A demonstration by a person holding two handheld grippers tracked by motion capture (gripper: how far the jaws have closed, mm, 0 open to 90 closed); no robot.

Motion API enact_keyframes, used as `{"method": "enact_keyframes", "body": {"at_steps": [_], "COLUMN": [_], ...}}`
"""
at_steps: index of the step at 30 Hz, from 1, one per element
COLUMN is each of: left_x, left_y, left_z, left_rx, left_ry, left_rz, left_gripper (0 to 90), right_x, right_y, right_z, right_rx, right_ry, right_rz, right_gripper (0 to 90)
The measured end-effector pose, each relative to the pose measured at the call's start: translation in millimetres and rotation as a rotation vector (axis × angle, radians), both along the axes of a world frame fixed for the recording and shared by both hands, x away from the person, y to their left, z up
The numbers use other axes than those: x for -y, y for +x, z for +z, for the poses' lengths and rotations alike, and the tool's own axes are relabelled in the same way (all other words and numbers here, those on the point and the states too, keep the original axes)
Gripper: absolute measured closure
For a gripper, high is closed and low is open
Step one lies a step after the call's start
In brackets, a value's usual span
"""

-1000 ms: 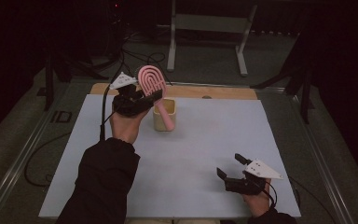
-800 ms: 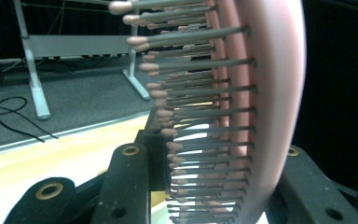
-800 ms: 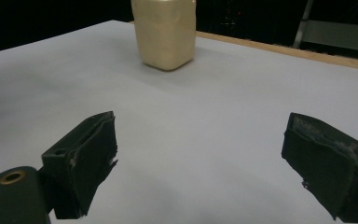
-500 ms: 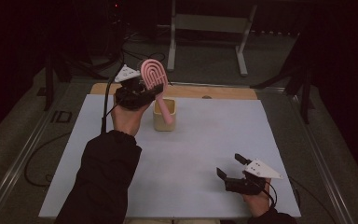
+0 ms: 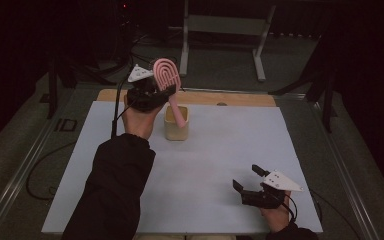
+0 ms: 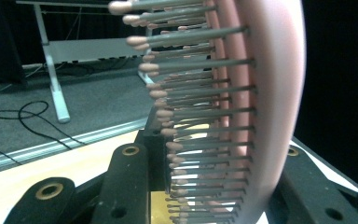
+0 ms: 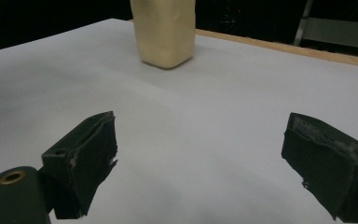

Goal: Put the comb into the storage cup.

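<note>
1. We see the left hand-held gripper (image 5: 156, 93) raised above the far left part of the desk, clenched on a pink plastic hairbrush with a rounded, looped head (image 5: 167, 75); the grip sits where head meets handle.
2. In the left gripper view the hairbrush (image 6: 242, 112) stands upright between the black jaws, its grey bristles with pink tips pointing to that view's left.
3. The brush handle slants down and to the right, and its lower end sits inside the mouth of a pale yellow, square-sided cup (image 5: 176, 125); we cannot tell whether it touches the bottom.
4. The cup stands upright on the white desk (image 5: 220, 160), just beside the left hand, near the far edge where a strip of bare wood (image 5: 240, 98) shows.
5. The person's left arm in a black sleeve (image 5: 115, 190) reaches up from the bottom of the high view.
6. The right hand-held gripper (image 5: 250, 182) is low over the near right corner of the desk, released, jaws spread wide, holding nothing.
7. In the right gripper view the cup (image 7: 164, 32) is well apart, straight ahead of the spread jaws, with bare white surface between.
8. Past the desk we note a grey floor with cables and a metal stand (image 5: 225, 25).
</note>
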State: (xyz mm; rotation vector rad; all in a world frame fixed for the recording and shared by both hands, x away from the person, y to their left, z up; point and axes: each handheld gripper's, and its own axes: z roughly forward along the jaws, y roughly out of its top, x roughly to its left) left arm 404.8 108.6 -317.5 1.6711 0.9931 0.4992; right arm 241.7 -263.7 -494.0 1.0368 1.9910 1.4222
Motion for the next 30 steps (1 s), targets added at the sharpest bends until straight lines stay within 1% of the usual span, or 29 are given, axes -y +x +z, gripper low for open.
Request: {"method": "enact_keyframes", "body": {"at_steps": [2, 12, 13, 16, 20, 23, 28, 30], "left_x": [0.6, 3.4, 4.2, 4.5, 6.0, 7.0, 6.8, 7.2], "left_y": [2.2, 9.8, 11.9, 14.2, 19.2, 22.2, 27.3, 28.2], "left_z": [0.4, 3.1, 3.6, 4.1, 4.1, 2.8, -1.5, -2.5], "left_rx": [0.001, 0.016, 0.021, 0.023, 0.029, 0.028, 0.018, 0.016], "left_ry": [0.009, 0.020, 0.029, 0.029, 0.048, 0.053, 0.046, 0.049], "left_rz": [0.008, 0.026, 0.032, 0.040, 0.052, 0.062, 0.079, 0.080], "left_gripper": [64.7, 64.7, 64.7, 64.7, 64.7, 64.7, 64.7, 64.7], "right_x": [0.0, 0.3, 0.4, 0.6, 1.0, 1.2, 1.5, 1.7], "right_y": [0.0, 0.2, 0.2, 0.1, 0.1, 0.0, 0.0, -0.1], "right_z": [0.0, -0.1, -0.1, 0.1, 0.3, 0.6, 0.9, 1.0], "right_rx": [0.000, -0.003, -0.002, -0.003, -0.004, -0.002, 0.002, 0.002], "right_ry": [0.001, 0.002, 0.003, 0.005, 0.007, 0.008, 0.010, 0.010], "right_rz": [0.000, 0.001, 0.001, 0.000, 0.002, 0.000, 0.000, 0.000], "right_gripper": [10.0, 10.0, 10.0, 10.0, 10.0, 10.0, 10.0, 10.0]}}
